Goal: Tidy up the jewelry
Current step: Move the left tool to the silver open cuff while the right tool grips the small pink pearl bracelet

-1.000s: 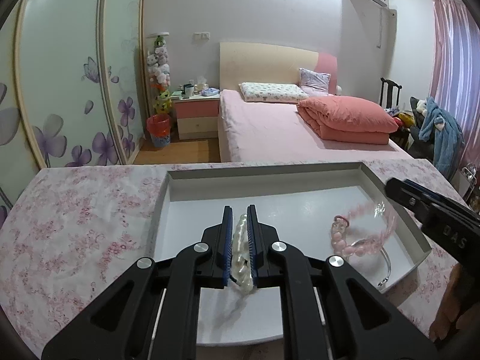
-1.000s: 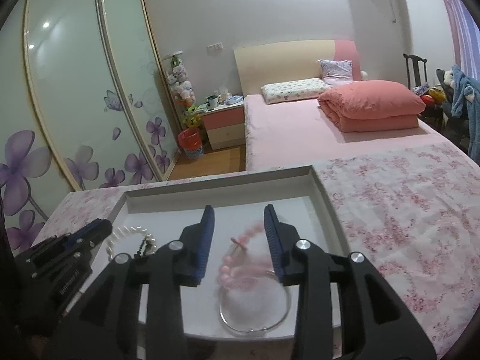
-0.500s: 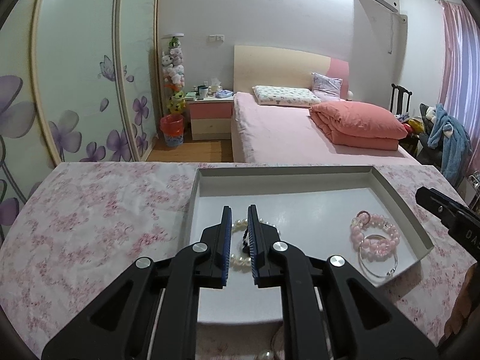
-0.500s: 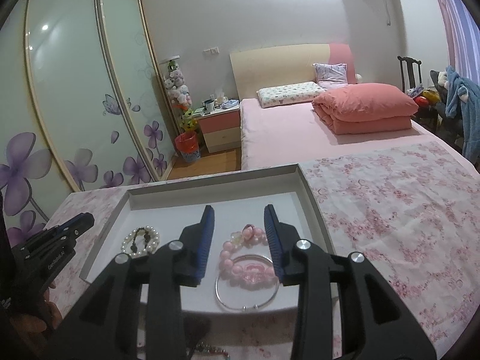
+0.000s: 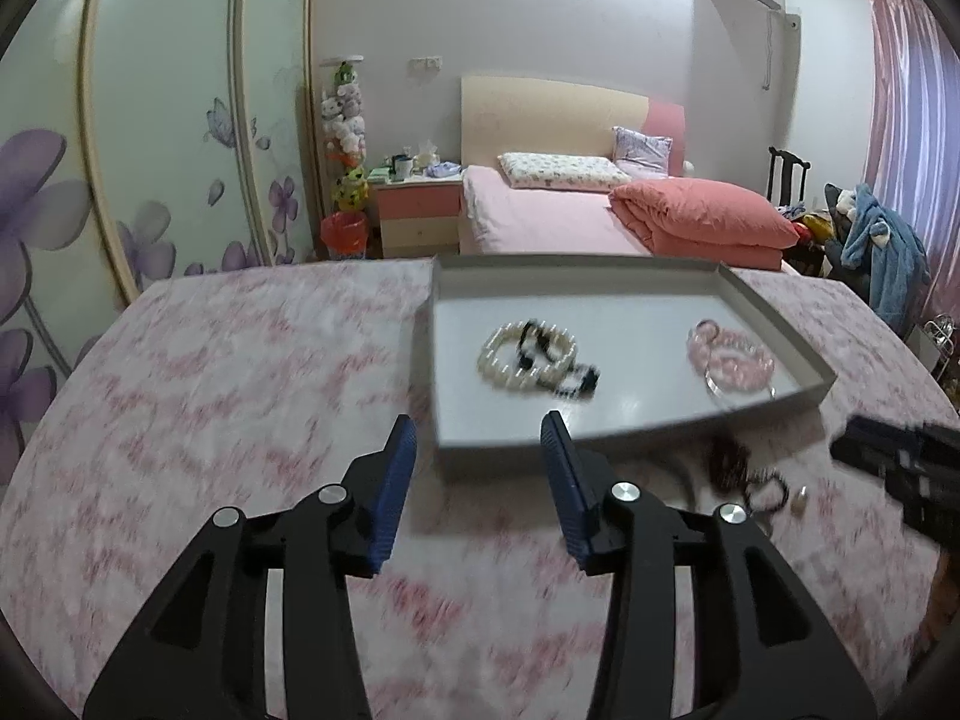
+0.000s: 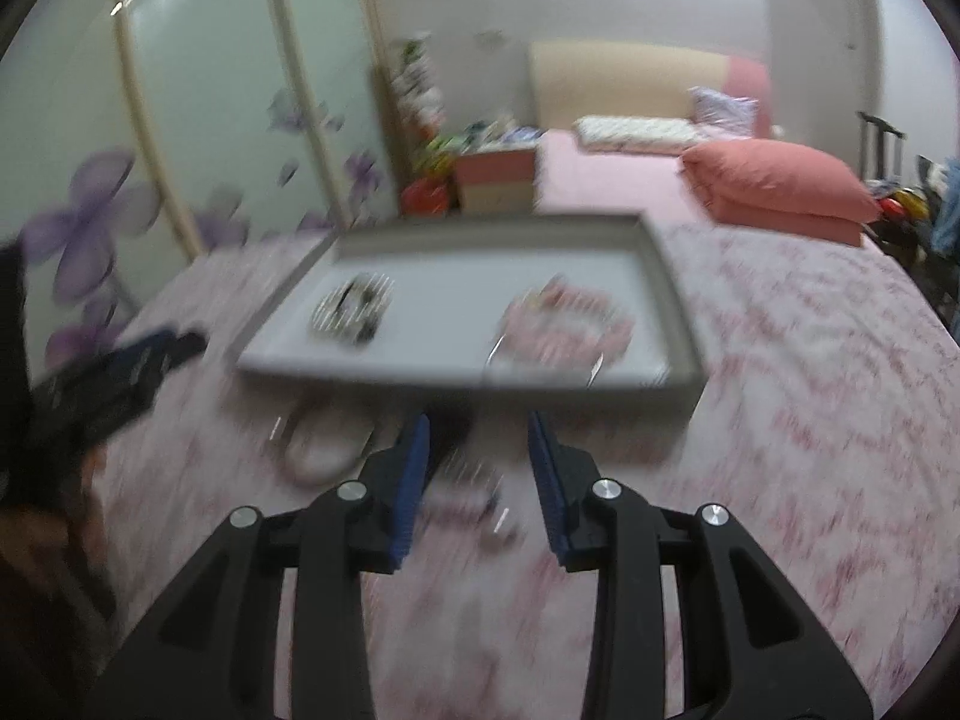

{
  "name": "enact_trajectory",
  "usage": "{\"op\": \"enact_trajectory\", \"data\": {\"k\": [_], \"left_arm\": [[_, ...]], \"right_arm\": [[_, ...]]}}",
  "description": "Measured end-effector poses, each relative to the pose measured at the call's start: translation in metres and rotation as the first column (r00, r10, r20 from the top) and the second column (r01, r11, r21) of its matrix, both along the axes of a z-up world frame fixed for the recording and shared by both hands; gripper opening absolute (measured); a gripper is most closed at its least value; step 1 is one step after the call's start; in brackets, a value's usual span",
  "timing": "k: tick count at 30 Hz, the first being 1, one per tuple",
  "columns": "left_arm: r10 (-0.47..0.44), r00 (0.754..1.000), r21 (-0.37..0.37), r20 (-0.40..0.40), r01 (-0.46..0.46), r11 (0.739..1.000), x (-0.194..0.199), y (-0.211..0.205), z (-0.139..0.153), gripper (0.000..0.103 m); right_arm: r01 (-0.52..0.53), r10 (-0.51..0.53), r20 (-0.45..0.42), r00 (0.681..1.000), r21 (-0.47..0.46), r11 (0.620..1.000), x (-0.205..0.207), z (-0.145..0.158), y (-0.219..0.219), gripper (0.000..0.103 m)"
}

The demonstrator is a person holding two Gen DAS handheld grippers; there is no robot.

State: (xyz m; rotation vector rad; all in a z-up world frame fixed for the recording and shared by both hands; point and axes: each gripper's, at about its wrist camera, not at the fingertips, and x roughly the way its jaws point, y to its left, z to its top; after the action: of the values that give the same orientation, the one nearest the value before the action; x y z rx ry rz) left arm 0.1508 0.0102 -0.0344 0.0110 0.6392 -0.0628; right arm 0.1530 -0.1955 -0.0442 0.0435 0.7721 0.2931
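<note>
A grey tray (image 5: pixel 780 330) (image 6: pixel 666 276) lies on the pink floral tablecloth. In it lie a white pearl bracelet with black beads (image 5: pixel 528 357) (image 6: pixel 351 309) on the left and a pink bead bracelet with a silver bangle (image 5: pixel 729 357) (image 6: pixel 564 324) on the right. My left gripper (image 5: pixel 477 441) is open and empty, just short of the tray's near edge. My right gripper (image 6: pixel 477 429) is open and empty above loose jewelry (image 6: pixel 462 498) on the cloth in front of the tray. A white loop (image 6: pixel 321 447) and dark pieces (image 5: pixel 741 474) lie there too.
The tablecloth (image 5: pixel 210 396) spreads wide to the left of the tray. Beyond the table are a pink bed (image 5: pixel 558 222), a nightstand (image 5: pixel 414 210) and wardrobe doors with purple flowers. The right wrist view is blurred by motion.
My left gripper has let go of the pearl bracelet, which now lies in the tray, and opened wide. Both grippers have pulled back from the tray toward the near side of the table.
</note>
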Motion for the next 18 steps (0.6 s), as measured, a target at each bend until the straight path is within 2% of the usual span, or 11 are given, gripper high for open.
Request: {"op": "enact_trajectory", "data": {"k": [6,13,16,17,18], "left_arm": [[0.037,0.999,-0.012,-0.018,-0.038,0.999,-0.008,0.015,-0.004,0.045],[-0.015,0.999,-0.029,-0.043,0.014,0.999,-0.012,0.005,-0.009,0.045],[-0.053,0.996,-0.030,-0.066,0.052,0.998,-0.010,-0.006,-0.013,0.051],[-0.066,0.995,-0.030,-0.075,0.064,0.997,-0.008,-0.010,-0.015,0.051],[-0.081,0.993,-0.031,-0.086,0.079,0.996,-0.007,-0.015,-0.017,0.051]], "right_arm": [[-0.091,0.087,-0.109,0.990,-0.026,0.996,-0.031,-0.028,0.023,0.032],[-0.130,0.116,-0.131,0.984,-0.098,0.987,-0.040,-0.037,0.040,0.031],[-0.120,0.103,-0.108,0.989,-0.155,0.981,-0.043,-0.039,0.041,0.015],[-0.110,0.094,-0.110,0.989,-0.153,0.982,-0.044,-0.039,0.039,0.007],[-0.095,0.078,-0.113,0.991,-0.145,0.985,-0.044,-0.039,0.035,0.007]]}}
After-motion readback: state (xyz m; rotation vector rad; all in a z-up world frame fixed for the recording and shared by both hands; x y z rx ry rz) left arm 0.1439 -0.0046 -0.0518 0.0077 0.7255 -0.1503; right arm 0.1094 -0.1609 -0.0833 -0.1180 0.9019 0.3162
